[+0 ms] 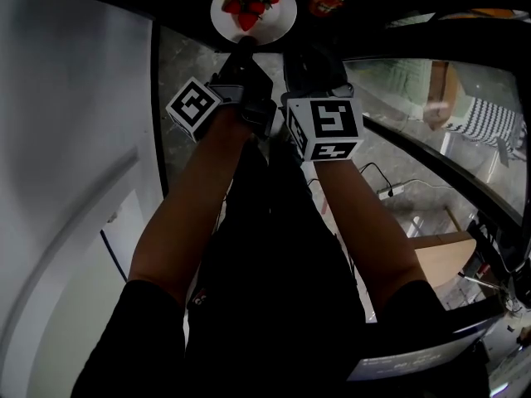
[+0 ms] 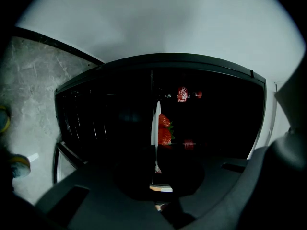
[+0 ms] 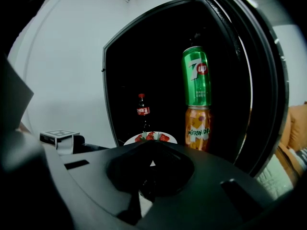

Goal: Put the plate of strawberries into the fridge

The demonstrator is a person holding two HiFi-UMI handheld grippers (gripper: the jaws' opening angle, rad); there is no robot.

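Our left tongs (image 2: pixel 156 169) clamp the rim of the plate of strawberries (image 1: pixel 253 11), inside the fridge (image 3: pixel 144 61) near the Mirinda can (image 3: pixel 198 128); right tongs (image 3: pixel 151 174) closed, empty. We should set it flat, then release.

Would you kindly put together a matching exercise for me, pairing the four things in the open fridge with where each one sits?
Positions are as seen in the right gripper view.

Things:
1. green can
2. orange can
3. cola bottle
4. plate of strawberries

Places:
A. at the back, behind the plate
B. at the front, to the left of the cans
C. stacked on top of another can
D. underneath another can

Pairs: 1-C, 2-D, 3-A, 4-B.
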